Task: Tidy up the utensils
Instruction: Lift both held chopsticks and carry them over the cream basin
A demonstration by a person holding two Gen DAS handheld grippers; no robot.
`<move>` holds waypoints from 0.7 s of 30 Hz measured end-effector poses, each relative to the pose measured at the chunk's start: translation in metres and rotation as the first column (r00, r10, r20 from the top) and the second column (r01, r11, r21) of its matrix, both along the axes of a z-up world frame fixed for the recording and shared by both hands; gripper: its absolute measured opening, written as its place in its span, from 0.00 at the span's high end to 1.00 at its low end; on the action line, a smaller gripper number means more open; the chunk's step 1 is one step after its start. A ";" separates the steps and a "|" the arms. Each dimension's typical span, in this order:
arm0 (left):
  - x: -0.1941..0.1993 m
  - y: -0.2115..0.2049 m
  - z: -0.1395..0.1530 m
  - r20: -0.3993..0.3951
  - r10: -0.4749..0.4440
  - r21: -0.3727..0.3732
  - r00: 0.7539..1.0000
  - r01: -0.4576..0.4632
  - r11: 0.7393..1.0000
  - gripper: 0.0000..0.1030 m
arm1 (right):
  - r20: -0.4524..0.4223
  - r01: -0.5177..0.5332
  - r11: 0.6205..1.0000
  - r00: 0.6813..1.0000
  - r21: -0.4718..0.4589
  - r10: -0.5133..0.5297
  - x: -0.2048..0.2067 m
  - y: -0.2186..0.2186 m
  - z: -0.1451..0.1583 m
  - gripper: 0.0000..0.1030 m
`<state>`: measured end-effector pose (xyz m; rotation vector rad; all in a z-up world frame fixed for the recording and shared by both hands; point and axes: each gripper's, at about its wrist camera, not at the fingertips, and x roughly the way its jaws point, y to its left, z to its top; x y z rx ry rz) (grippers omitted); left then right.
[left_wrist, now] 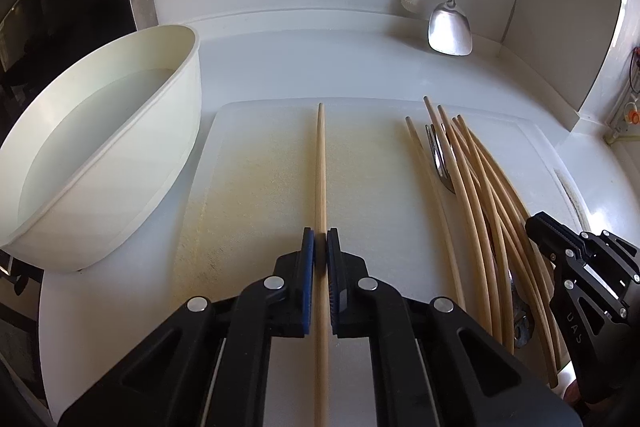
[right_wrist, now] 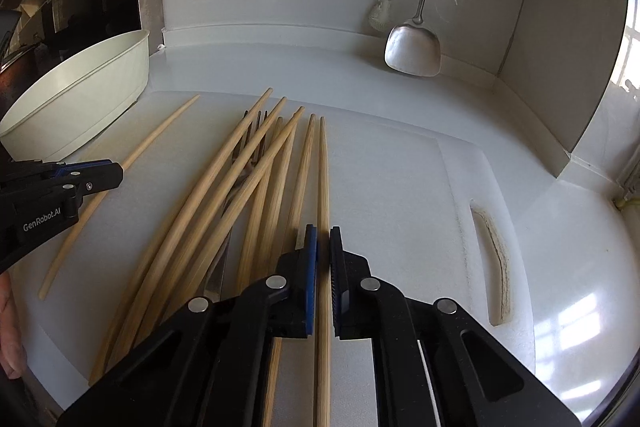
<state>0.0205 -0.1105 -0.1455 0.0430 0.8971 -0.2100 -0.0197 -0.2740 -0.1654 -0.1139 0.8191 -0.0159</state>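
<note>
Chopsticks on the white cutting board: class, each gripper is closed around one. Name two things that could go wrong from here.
1. The right gripper holds the outermost chopstick, which lies against the chopstick pile; lifting it may drag or scatter neighbours, and the fork beneath.
2. The left gripper grips its lone chopstick between narrow pads; the long free end could pivot or slip onto the cutting board.
</note>
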 end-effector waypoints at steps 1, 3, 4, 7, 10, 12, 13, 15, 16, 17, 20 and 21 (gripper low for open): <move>0.000 0.002 0.000 -0.004 0.001 -0.015 1.000 -0.001 1.000 0.93 | 0.000 0.006 1.000 1.000 0.016 -0.006 0.000 -0.002 0.000 0.94; -0.001 0.005 0.000 -0.012 0.000 -0.046 1.000 0.000 0.999 0.93 | 0.002 0.018 0.999 1.000 0.047 -0.018 -0.001 -0.005 0.001 0.94; -0.001 0.006 0.000 -0.016 -0.003 -0.060 1.000 0.002 0.998 0.93 | 0.005 0.023 0.998 1.000 0.056 -0.023 -0.003 -0.006 0.002 0.94; -0.004 0.007 0.001 -0.018 -0.011 -0.084 1.000 0.010 0.996 0.93 | 0.009 0.038 0.996 0.999 0.085 -0.039 -0.006 -0.009 0.002 0.94; -0.008 0.006 0.005 -0.012 -0.019 -0.098 1.000 0.018 0.995 0.93 | 0.009 0.059 0.991 0.998 0.121 -0.061 -0.009 -0.014 0.003 0.94; -0.010 0.005 0.008 -0.010 -0.026 -0.107 1.000 0.025 0.994 0.93 | 0.013 0.069 0.988 0.997 0.136 -0.071 -0.011 -0.017 0.005 0.94; -0.012 0.005 0.010 -0.010 -0.030 -0.111 1.000 0.029 0.993 0.93 | 0.014 0.072 0.987 0.997 0.144 -0.075 -0.012 -0.018 0.006 0.94; -0.015 0.004 0.012 -0.011 -0.037 -0.119 0.999 0.035 0.992 0.93 | 0.020 0.079 0.984 0.996 0.159 -0.083 -0.014 -0.020 0.008 0.94; -0.016 0.003 0.013 -0.013 -0.042 -0.123 0.999 0.040 0.992 0.93 | 0.022 0.080 0.983 0.996 0.166 -0.085 -0.014 -0.021 0.010 0.94; -0.017 0.002 0.013 -0.015 -0.047 -0.126 0.999 0.045 0.991 0.93 | 0.027 0.082 0.982 0.996 0.173 -0.088 -0.015 -0.022 0.012 0.94; -0.022 -0.001 0.016 -0.020 -0.058 -0.132 0.998 0.055 0.990 0.94 | 0.040 0.083 0.979 0.995 0.186 -0.092 -0.018 -0.024 0.019 0.94; -0.023 -0.002 0.017 -0.024 -0.062 -0.132 0.998 0.058 0.989 0.93 | 0.043 0.083 0.978 0.995 0.191 -0.093 -0.019 -0.024 0.022 0.94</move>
